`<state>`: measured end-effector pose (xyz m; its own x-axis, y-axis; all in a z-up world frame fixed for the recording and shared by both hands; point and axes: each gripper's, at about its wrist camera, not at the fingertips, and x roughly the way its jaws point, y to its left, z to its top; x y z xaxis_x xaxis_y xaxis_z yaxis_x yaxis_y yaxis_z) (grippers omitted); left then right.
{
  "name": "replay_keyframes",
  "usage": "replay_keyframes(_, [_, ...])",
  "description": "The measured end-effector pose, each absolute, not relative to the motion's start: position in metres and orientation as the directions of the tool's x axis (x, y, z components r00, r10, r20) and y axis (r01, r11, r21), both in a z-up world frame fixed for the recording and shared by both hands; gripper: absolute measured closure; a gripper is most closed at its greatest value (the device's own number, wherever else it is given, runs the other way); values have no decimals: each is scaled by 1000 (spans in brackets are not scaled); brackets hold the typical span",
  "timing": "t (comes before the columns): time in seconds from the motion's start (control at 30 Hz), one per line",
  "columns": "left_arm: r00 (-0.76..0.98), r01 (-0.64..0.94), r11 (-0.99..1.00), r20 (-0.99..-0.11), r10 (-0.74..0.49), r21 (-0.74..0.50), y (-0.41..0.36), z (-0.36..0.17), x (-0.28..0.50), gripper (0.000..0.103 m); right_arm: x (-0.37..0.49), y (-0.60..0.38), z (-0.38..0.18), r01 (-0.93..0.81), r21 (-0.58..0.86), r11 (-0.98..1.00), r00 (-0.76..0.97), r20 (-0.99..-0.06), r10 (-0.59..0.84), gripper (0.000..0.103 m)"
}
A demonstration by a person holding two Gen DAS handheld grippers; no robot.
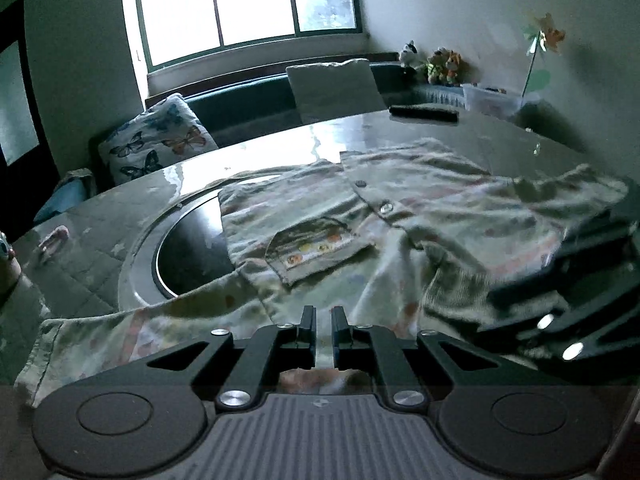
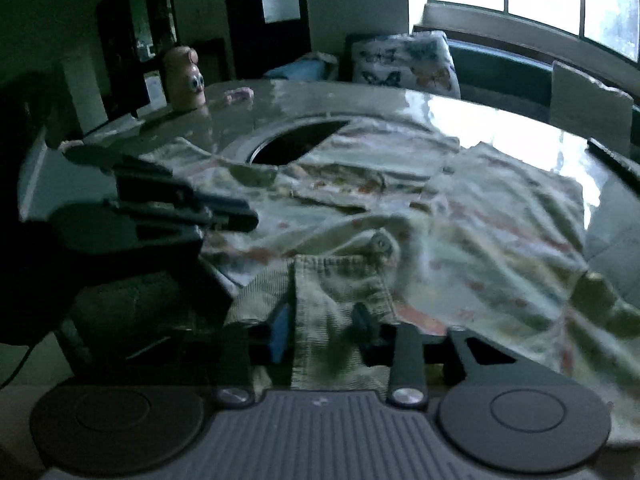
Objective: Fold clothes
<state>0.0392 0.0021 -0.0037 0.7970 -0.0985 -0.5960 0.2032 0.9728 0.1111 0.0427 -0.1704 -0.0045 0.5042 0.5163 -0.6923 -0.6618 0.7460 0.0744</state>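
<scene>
A: Shirt (image 1: 400, 208) spread on glossy table (image 1: 280, 140), partly over dark round inset (image 1: 188, 248). L gripper (image 1: 323, 322) fingers nearly together, holding nothing.

B: R gripper (image 2: 324, 320) clamped on near ribbed hem. R view only: googly-eyed figurine (image 2: 185, 76), far left.

A pale, pastel-printed button-front cotton shirt (image 1: 400, 216) is lying rumpled and spread across the glossy table. Its patch pocket with a printed band (image 1: 320, 250) is facing up, and a ribbed hem fold (image 2: 340, 292) is bunching up near the front.
</scene>
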Motion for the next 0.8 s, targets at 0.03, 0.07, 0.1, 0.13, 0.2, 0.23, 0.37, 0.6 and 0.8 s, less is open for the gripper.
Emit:
replay_keyframes(0.03, [796, 206, 973, -596, -106, 102, 1, -3, 42, 93, 43, -169, -6, -660, 77, 748, 503, -694, 515, 89])
replay_keyframes(0.07, [794, 210, 973, -597, -114, 93, -1, -3, 45, 93, 42, -171, -4, -656, 82, 750, 506, -691, 517, 95])
replay_keyframes(0.1, [793, 213, 973, -597, -122, 84, -2, -3, 48, 93, 42, -173, -1, -651, 90, 754, 508, -686, 520, 99])
replay_keyframes(0.13, [790, 218, 973, -599, -131, 75, -4, -3, 50, 93, 43, -177, 2, -644, 104, 758, 510, -680, 527, 101])
replay_keyframes(0.2, [778, 239, 969, -609, -155, 58, -9, -7, 57, 93, 43, -186, 9, -628, 133, 767, 516, -667, 538, 101])
replay_keyframes(0.23, [772, 250, 967, -614, -167, 52, -12, -9, 58, 93, 44, -191, 12, -620, 147, 771, 519, -660, 543, 101])
replay_keyframes(0.37, [748, 307, 951, -625, -224, 27, -23, -16, 59, 93, 48, -212, 26, -577, 229, 784, 530, -625, 573, 101])
replay_keyframes(0.6, [732, 373, 928, -613, -298, -5, -31, -17, 53, 95, 50, -219, 33, -563, 278, 779, 536, -594, 600, 102])
replay_keyframes(0.8, [730, 373, 927, -608, -311, -27, -27, -18, 50, 95, 48, -214, 32, -566, 279, 775, 534, -592, 604, 102])
